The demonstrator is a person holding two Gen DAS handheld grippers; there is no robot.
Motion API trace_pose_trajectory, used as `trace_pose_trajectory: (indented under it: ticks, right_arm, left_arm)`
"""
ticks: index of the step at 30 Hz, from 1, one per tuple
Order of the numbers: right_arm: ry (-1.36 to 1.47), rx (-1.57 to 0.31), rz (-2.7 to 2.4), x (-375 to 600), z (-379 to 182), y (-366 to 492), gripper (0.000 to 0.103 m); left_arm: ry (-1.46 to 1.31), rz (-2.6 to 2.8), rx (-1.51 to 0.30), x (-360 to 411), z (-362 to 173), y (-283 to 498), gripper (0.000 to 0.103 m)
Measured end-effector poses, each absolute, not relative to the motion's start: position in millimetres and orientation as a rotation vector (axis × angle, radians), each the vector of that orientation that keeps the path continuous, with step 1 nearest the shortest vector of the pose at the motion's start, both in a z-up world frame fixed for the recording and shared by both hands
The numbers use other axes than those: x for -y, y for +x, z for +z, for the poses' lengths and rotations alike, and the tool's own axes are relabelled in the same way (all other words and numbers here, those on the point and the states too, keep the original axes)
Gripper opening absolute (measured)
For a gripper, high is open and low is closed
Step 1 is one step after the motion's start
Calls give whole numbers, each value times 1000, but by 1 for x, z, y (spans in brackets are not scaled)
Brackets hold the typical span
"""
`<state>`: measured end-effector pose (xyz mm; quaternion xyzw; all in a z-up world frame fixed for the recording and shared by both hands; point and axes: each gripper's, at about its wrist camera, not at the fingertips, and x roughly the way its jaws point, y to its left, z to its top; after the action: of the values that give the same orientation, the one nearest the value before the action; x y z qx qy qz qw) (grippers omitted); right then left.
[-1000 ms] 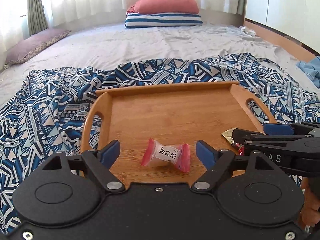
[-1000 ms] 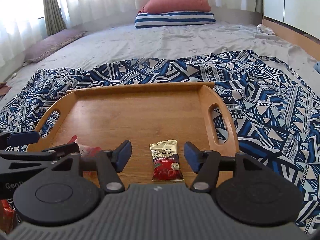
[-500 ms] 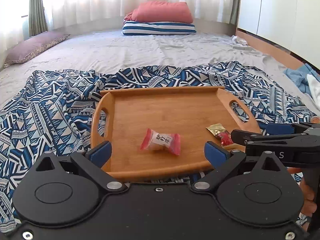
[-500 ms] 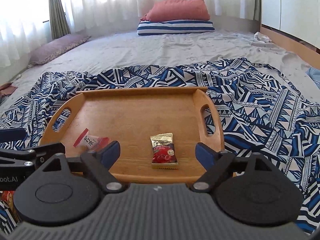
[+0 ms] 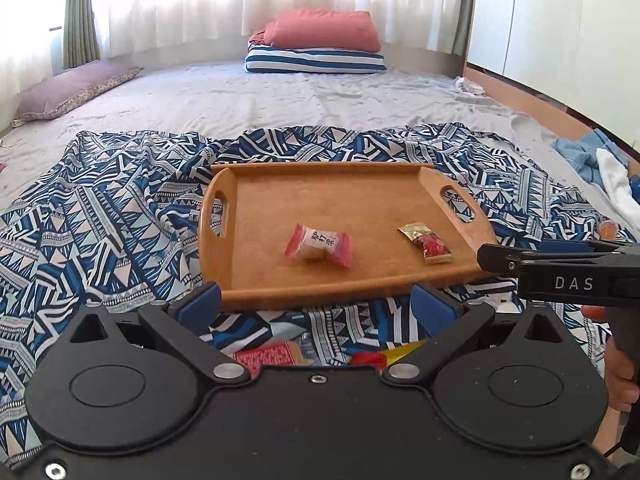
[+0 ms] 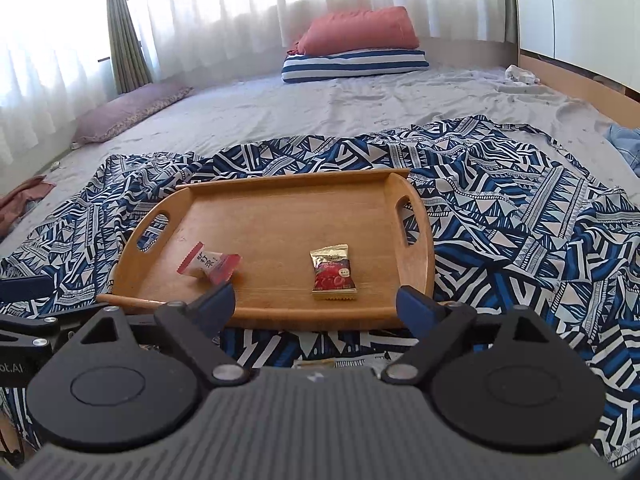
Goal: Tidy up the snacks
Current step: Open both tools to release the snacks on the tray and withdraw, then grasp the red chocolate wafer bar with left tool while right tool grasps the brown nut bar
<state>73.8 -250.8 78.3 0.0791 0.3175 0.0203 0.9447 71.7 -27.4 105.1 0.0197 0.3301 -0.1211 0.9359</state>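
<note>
Left wrist view: the wooden tray (image 5: 448, 184) lay on a blue-and-white patterned cloth (image 5: 120, 208) spread over the bed. Two snacks rested on the tray floor, well apart from each other. The pink wrapped candy (image 5: 319, 245) sat near the middle of the tray's near half. The gold-and-red cherry drop packet (image 5: 426, 243) lay toward the tray's right-hand handle. Neither snack touched the tray's rim.

The left gripper (image 5: 316, 306) hung just short of the tray's near rim, jaws spread wide, nothing between the blue pads. Its pads framed the near rim without touching it, as far as could be judged. The right gripper (image 5: 560, 258) entered from the right, level with the tray's near right corner. A hand (image 5: 620, 376) held its grip below.

On the cloth, nearer than the tray and partly hidden by the left gripper's body, more wrappers showed: a red printed packet (image 5: 266, 358) and a red-and-yellow wrapper (image 5: 380, 358). What they were could not be told.

Right wrist view: the right gripper (image 6: 316, 306) also stood before the tray's (image 6: 424, 248) near rim, jaws opening, nearly at full spread, nothing between them. The cherry drop packet (image 6: 333, 272) lay in the tray's near right part, the pink wrapped candy (image 6: 209, 267) in its near left part.

Far beyond the tray, a coral pillow (image 6: 360, 32) sat stacked on a striped pillow (image 6: 356, 65).
</note>
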Motion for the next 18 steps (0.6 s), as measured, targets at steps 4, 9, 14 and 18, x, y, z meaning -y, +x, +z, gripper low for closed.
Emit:
trace_pose_trajectory:
  ticks: [4,9,14,18]
  right_arm:
    - [125,-608,46,250,79,53,98]
    - [71,-587,46,247,74,29,100]
    - [40,-596,32,246,60,13,100]
    - [12,-600,9,245,47,0,100]
  left_arm:
    - [44,-251,-663,22,105,54,102]
    - [55,-271,-662,18,101,36,103]
    - [46,-276,-661,16,91,19,103]
    - [27,-275,-658,15,78,8,103]
